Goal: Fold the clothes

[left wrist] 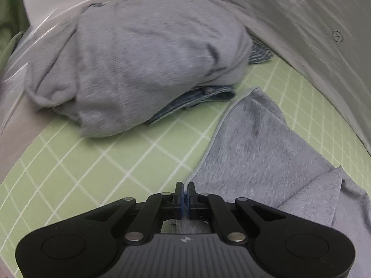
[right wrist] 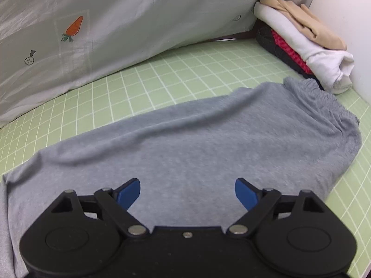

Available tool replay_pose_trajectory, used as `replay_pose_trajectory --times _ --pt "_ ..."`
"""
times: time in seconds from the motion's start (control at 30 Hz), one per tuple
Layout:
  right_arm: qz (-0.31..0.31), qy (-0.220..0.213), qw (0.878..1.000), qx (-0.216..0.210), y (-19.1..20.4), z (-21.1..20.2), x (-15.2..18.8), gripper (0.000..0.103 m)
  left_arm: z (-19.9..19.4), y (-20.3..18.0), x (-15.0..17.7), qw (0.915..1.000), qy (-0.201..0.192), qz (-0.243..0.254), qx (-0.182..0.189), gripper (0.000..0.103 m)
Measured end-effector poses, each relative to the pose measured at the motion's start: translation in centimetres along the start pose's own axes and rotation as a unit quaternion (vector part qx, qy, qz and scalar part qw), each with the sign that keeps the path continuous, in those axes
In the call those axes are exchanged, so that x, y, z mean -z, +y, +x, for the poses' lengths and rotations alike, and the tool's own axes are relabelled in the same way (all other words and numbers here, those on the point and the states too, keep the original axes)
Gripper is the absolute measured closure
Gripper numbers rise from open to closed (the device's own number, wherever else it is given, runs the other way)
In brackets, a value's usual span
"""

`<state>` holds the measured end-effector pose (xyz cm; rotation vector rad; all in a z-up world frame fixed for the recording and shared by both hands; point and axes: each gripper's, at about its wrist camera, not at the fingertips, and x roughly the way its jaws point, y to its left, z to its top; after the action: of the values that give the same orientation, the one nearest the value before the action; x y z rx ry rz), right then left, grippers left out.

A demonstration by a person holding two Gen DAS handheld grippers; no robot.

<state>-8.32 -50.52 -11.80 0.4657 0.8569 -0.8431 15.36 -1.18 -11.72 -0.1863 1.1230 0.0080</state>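
Grey pants lie spread on the green grid mat, their gathered waistband at the far right. My left gripper is shut on the hem edge of the same grey pants and holds it just above the mat. My right gripper is open and empty, its blue pads spread just above the middle of the pants.
A crumpled pile of grey and blue striped clothes lies at the far left. A folded stack of beige, white, red and black clothes sits at the back right. A grey carrot-print sheet borders the mat's far side.
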Motion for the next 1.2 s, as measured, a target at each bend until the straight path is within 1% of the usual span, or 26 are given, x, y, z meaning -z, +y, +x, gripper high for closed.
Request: replay_pose_trajectory --times 0.03,0.07,0.1,0.13,0.17,0.23,0.27,0.3,0.33,0.37,0.43,0.5,0.6,0.63,0.73,0.83,0.9,0.93,1.0,1.03,1.07,1.1,1.13,1.17,1.2 --pt "0.002 0.002 1.000 -0.003 -0.3 0.0 0.2 0.014 -0.3 0.6 0.2 1.0000 0.002 -0.006 -0.002 0.095" --pt "0.004 0.004 1.000 -0.005 -0.6 0.0 0.4 0.014 -0.6 1.2 0.4 0.9999 0.004 -0.013 -0.005 0.094" --pt "0.005 0.005 1.000 -0.008 -0.9 -0.1 0.6 0.014 -1.2 1.1 0.6 0.9999 -0.006 -0.006 -0.009 0.091" --pt "0.006 0.005 1.000 -0.010 -1.0 -0.2 0.7 0.014 -1.8 1.1 0.7 0.9998 -0.016 0.001 -0.013 0.080" --pt "0.006 0.004 1.000 -0.012 -1.2 -0.3 0.8 0.014 -2.3 0.8 0.8 0.9996 -0.024 0.009 -0.014 0.064" --pt "0.006 0.003 1.000 -0.016 -1.4 -0.4 0.8 0.013 -3.2 -0.1 1.2 0.9989 -0.039 0.024 -0.008 0.049" --pt "0.006 0.002 1.000 -0.018 -1.5 -0.4 0.8 0.010 -3.6 -0.7 1.4 0.9985 -0.045 0.031 -0.003 0.046" --pt "0.004 0.001 1.000 -0.019 -1.6 -0.4 0.8 0.003 -4.0 -1.3 1.6 0.9979 -0.052 0.038 0.003 0.045" --pt "0.002 -0.001 1.000 -0.019 -1.6 -0.3 0.9 0.001 -4.2 -2.4 1.9 0.9972 -0.052 0.051 0.012 0.038" --pt "0.000 -0.002 1.000 -0.020 -1.7 -0.4 1.0 0.001 -4.4 -3.3 2.5 0.9963 -0.052 0.065 0.021 0.033" --pt "-0.003 -0.002 1.000 -0.022 -2.0 -0.5 1.2 0.001 -4.7 -5.4 4.1 0.9931 -0.045 0.100 0.042 0.032" --pt "-0.002 0.003 1.000 -0.026 -2.4 -0.6 1.6 0.001 -4.5 -7.5 5.6 0.9873 -0.022 0.145 0.062 0.031" --pt "-0.003 0.013 0.999 -0.029 -2.9 -0.8 2.5 0.001 -4.4 -10.1 8.4 0.9767 -0.004 0.203 0.068 0.031" --pt "-0.004 0.016 0.999 -0.029 -3.1 -0.9 2.8 0.001 -4.3 -10.6 9.2 0.9740 0.003 0.215 0.071 0.032" --pt "-0.005 0.024 0.999 -0.028 -3.5 -0.8 3.3 0.001 -4.1 -11.7 10.9 0.9657 0.026 0.239 0.098 0.032" --pt "0.000 0.032 0.999 -0.027 -3.9 -0.3 3.2 0.001 -3.8 -12.9 12.1 0.9557 0.041 0.272 0.105 0.032" --pt "0.000 0.034 0.999 -0.027 -3.9 0.0 3.0 0.001 -3.4 -13.3 12.5 0.9510 0.052 0.287 0.103 0.032" --pt "-0.002 0.035 0.999 -0.027 -3.8 0.1 3.0 0.001 -3.2 -13.3 12.6 0.9508 0.057 0.288 0.100 0.032" --pt "-0.007 0.037 0.999 -0.028 -3.6 0.3 2.9 0.001 -2.7 -13.3 12.8 0.9503 0.065 0.290 0.092 0.038" --pt "-0.009 0.038 0.999 -0.029 -3.6 0.4 2.9 0.001 -2.6 -13.1 12.6 0.9521 0.068 0.285 0.089 0.049" --pt "-0.010 0.040 0.999 -0.028 -3.5 0.5 2.9 0.001 -2.4 -12.9 12.5 0.9539 0.071 0.279 0.087 0.064" --pt "-0.012 0.042 0.999 -0.028 -3.4 0.6 2.9 0.001 -2.2 -12.7 12.3 0.9556 0.073 0.273 0.084 0.076" --pt "-0.012 0.044 0.999 -0.027 -3.4 0.6 2.9 0.001 -2.2 -12.3 11.9 0.9581 0.073 0.263 0.085 0.098" --pt "-0.011 0.045 0.999 -0.026 -3.4 0.7 3.0 0.001 -2.4 -11.9 11.5 0.9601 0.069 0.256 0.089 0.101" --pt "-0.011 0.048 0.998 -0.025 -3.4 0.8 3.0 0.001 -2.8 -11.6 11.0 0.9604 0.059 0.256 0.094 0.102"
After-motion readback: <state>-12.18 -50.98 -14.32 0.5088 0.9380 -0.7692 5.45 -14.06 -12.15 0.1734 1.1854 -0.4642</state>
